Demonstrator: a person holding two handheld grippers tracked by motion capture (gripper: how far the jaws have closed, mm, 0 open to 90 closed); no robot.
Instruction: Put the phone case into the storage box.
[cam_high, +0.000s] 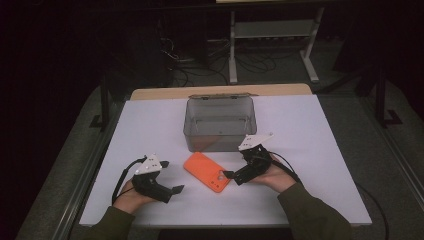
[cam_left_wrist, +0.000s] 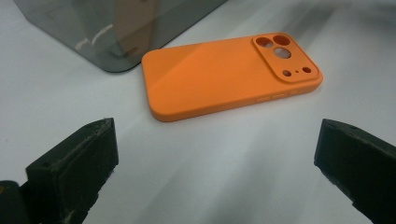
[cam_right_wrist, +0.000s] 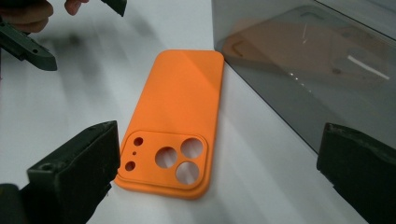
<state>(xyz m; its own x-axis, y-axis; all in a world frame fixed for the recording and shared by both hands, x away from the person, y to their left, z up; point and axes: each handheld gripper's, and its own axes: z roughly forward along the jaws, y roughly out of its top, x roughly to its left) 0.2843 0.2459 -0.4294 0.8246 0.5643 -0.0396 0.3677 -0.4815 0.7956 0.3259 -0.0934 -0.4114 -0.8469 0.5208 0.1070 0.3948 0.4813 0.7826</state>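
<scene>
An orange phone case (cam_high: 206, 171) lies flat, back up, on the white table (cam_high: 310, 150), just in front of a grey see-through box (cam_high: 220, 125). The case's camera cut-outs point toward the person. My left gripper (cam_high: 171, 176) rests open a little to the left of the case, jaws aimed at it. My right gripper (cam_high: 235, 165) stands open at the case's right, close to its camera end. In the left gripper view the case (cam_left_wrist: 224, 77) lies beyond my wide-open left gripper (cam_left_wrist: 215, 158). In the right gripper view the case (cam_right_wrist: 177, 116) lies between my right gripper's (cam_right_wrist: 215, 163) jaws, untouched.
The open-topped box (cam_right_wrist: 317, 70) holds nothing that I can see, and its near wall almost touches the case. A bare wooden strip (cam_high: 165, 93) edges the table's far side. A white shelf frame (cam_high: 272, 35) and cables stand on the dark floor beyond.
</scene>
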